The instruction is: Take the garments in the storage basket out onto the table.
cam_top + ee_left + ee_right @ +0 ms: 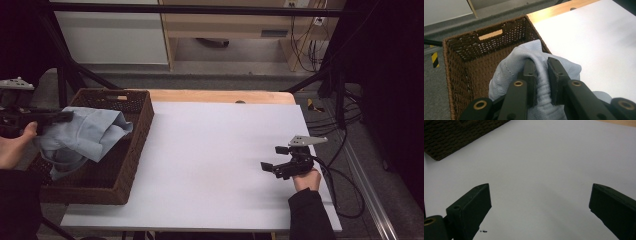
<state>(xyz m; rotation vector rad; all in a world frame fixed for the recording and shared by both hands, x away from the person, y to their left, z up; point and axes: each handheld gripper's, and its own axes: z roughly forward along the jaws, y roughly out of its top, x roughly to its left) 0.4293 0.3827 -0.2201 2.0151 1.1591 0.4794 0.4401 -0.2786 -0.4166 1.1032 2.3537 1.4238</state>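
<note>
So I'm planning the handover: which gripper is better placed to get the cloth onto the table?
Left. The left gripper already pinches the blue cloth over the basket. The right gripper sits open and unloaded over the white table, apart from the cloth.

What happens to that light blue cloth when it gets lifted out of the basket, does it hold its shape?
Probably not. The light blue cloth bunches into a ridge between the left hand-held gripper jaws, so it seems soft. It sags in folds over the basket, so it likely droops and seems light.
</note>
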